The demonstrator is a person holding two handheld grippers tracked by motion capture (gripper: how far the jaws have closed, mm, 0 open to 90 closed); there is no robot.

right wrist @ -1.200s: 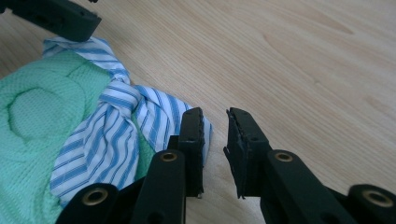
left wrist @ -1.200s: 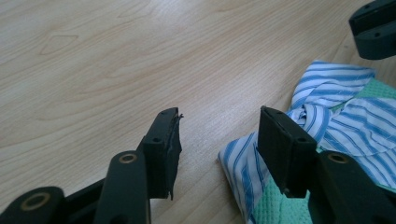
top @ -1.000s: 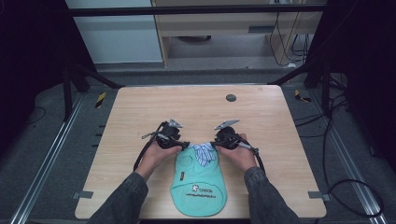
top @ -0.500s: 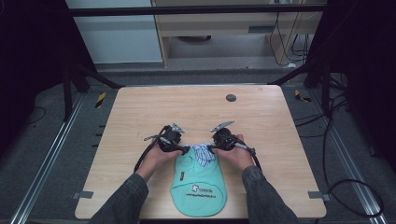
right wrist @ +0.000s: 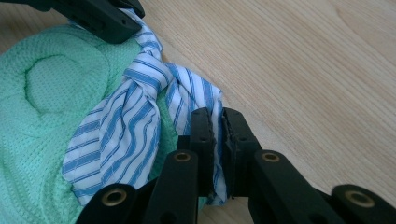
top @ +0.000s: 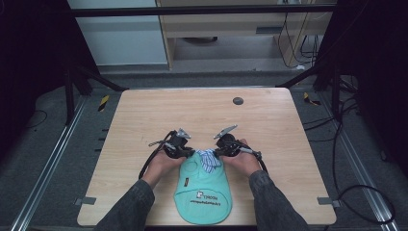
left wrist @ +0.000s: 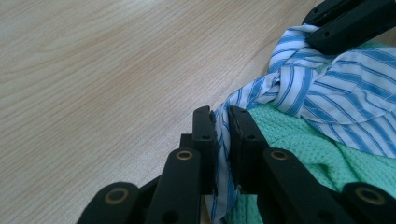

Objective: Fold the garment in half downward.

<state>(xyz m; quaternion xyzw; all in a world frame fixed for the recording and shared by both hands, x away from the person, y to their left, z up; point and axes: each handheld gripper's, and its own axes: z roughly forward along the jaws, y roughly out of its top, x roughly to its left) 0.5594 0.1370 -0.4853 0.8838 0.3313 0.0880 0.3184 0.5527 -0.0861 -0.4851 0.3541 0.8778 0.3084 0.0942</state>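
- A light wooden table (top: 202, 110) stands on a grey floor (top: 43, 159).
- Metal rails (top: 45, 180) run along the floor on both sides.
- Beyond it stands a pale cabinet (top: 120, 41).
- Cables (top: 353, 192) trail across the floor at right.

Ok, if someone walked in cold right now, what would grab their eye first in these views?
Probably the mint-green bib lying at the table's near edge between the person's hands. Next, the blue-and-white striped ties knotted at its far end, with the left gripper and right gripper each shut on a strip of that striped cloth, their jaws having just been closing.
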